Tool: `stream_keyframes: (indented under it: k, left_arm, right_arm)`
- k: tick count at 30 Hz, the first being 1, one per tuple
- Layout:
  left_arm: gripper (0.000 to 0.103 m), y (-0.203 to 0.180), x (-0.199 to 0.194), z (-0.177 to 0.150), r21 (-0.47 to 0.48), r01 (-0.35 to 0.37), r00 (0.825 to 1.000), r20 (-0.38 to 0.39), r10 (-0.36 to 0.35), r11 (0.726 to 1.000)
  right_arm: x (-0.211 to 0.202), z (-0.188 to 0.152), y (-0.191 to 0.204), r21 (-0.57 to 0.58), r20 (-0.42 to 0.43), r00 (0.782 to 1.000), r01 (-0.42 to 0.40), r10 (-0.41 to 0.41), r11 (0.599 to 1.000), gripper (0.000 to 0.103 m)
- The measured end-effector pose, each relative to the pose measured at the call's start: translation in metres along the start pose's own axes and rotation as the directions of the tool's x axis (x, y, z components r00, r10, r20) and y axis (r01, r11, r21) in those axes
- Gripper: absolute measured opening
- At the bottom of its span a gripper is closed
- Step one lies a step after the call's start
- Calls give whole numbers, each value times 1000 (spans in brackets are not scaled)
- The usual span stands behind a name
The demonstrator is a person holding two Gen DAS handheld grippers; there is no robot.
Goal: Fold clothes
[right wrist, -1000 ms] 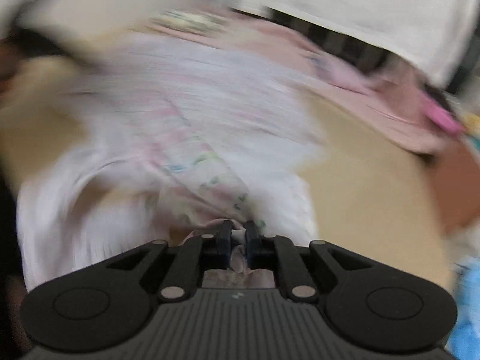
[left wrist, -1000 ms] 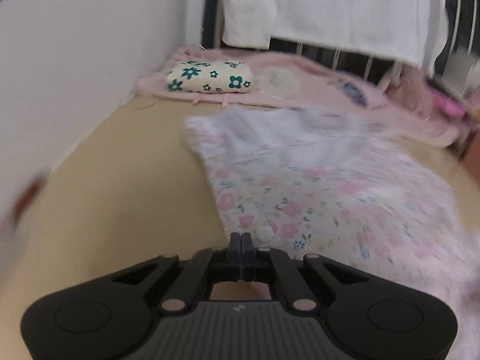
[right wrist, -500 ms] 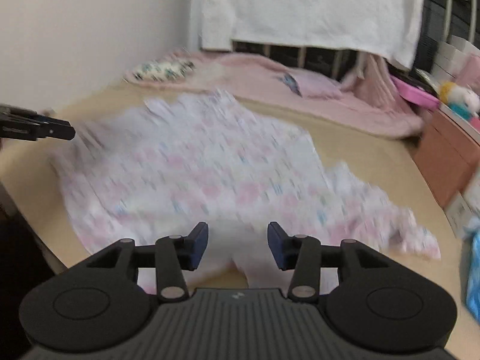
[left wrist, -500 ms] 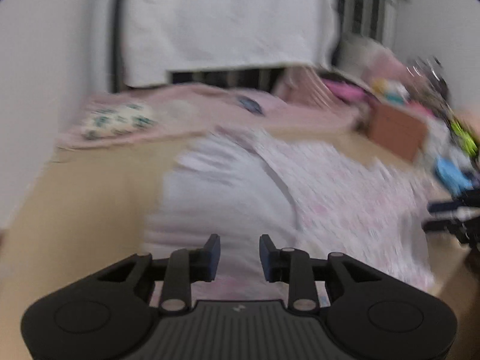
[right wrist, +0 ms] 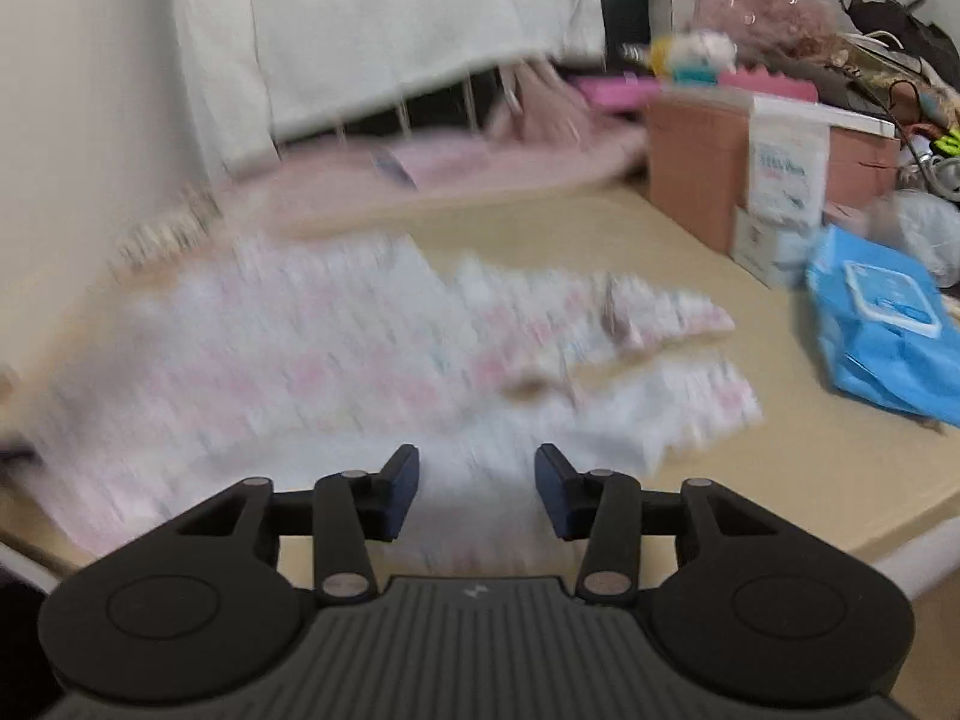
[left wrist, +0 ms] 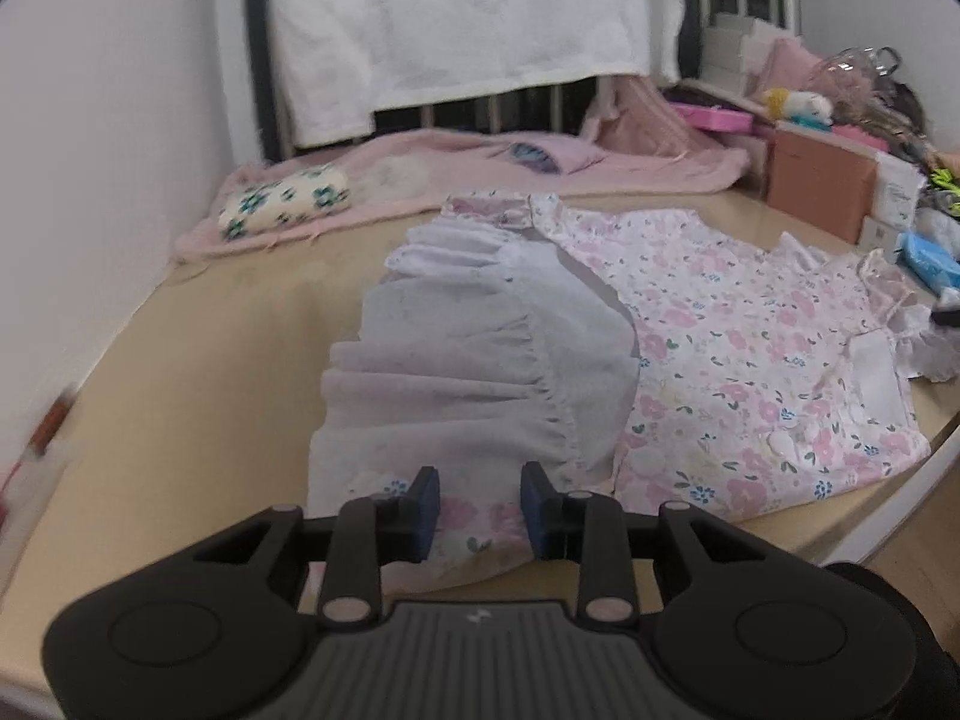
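Both my hand-held grippers let go of the floral dress (left wrist: pixel 720 360) since before | left hand-held gripper (left wrist: pixel 480 507) spread, empty | right hand-held gripper (right wrist: pixel 477 489) opening, empty | dress flat on table (left wrist: pixel 180 420), one side folded over.

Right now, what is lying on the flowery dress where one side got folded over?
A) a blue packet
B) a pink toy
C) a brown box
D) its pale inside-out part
D: on the floral dress, a pale plain flap showing the fabric's underside lies folded across the left part of it.
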State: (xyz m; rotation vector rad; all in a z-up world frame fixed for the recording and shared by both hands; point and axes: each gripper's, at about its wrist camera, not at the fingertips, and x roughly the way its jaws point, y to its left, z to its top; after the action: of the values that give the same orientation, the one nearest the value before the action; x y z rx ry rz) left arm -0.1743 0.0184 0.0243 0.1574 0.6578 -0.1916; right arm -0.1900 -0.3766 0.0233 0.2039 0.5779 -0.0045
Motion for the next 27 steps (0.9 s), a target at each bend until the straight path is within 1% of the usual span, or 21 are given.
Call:
stream_keyframes:
  k: [1,2,4,5,6,7,8,9,10,11,13,14,15,17,18,19,20,21,22,24,27]
  left_arm:
    - [29,0,-4,-2,-5,-17,1000,-12,17,1000]
    - [29,0,-9,-3,-8,-32,999,-24,32,999]
    - [34,3,-15,-4,-4,-32,998,-53,32,999]
    - [35,9,-15,4,-18,-17,998,-54,16,1000]
    - [34,15,-16,14,-42,3,999,-45,-4,999]
    - [32,22,-16,23,-65,22,999,-35,-24,998]
    - [32,26,-16,39,-93,58,998,-7,-59,994]
    - [32,24,-14,60,-94,103,995,24,-101,990]
    - [36,16,-12,82,-61,142,989,43,-140,988]
    - [40,1,-6,104,-14,179,983,53,-178,984]
    - [62,-40,17,146,57,269,962,37,-271,962]
    - [63,-65,36,164,90,321,946,9,-323,943]
    - [61,-93,54,178,123,352,936,-19,-352,928]
    - [58,-151,92,193,219,375,927,-65,-370,901]
    - [57,-180,113,196,280,384,923,-95,-372,880]
    - [45,-197,132,196,291,387,922,-124,-366,875]
    - [37,-208,149,194,274,388,921,-152,-359,880]
    - [19,-218,166,192,258,388,919,-179,-351,885]
    - [16,-229,183,190,242,388,916,-206,-344,889]
    - [15,-233,202,190,195,389,915,-194,-354,900]
    - [16,-234,214,185,187,336,940,-120,-318,923]
  right_arm:
    - [1,5,0,29,14,1000,-1,0,1000,47]
    - [5,10,2,43,22,1000,20,-21,999,47]
    - [24,15,16,-30,14,998,69,-69,997,47]
    - [34,18,24,-71,10,996,90,-90,993,47]
    - [49,20,33,-141,-4,996,90,-92,986,44]
    - [65,22,38,-187,-29,991,121,-129,975,42]
    - [80,23,43,-228,-51,985,148,-164,962,33]
    - [87,25,43,-227,-52,983,158,-174,961,25]
    - [93,27,42,-223,-55,982,165,-181,961,17]
    - [90,28,41,-199,-65,984,148,-164,969,13]
    - [81,28,32,-138,-67,987,133,-143,981,13]
    - [74,27,26,-103,-61,988,133,-139,986,15]
    - [67,27,20,-67,-55,989,132,-136,989,18]
    - [55,25,7,1,-44,991,129,-129,992,23]
    - [58,22,4,10,-56,991,120,-119,993,23]
    - [61,19,0,18,-67,992,111,-110,994,23]
    - [64,16,-1,13,-66,993,104,-103,995,21]
    - [64,14,0,0,-54,991,119,-119,993,12]
    - [64,12,2,-12,-43,990,135,-135,991,5]
    - [58,12,0,-13,-60,987,149,-149,989,1]
    - [44,7,-2,-17,-71,984,166,-166,986,1]
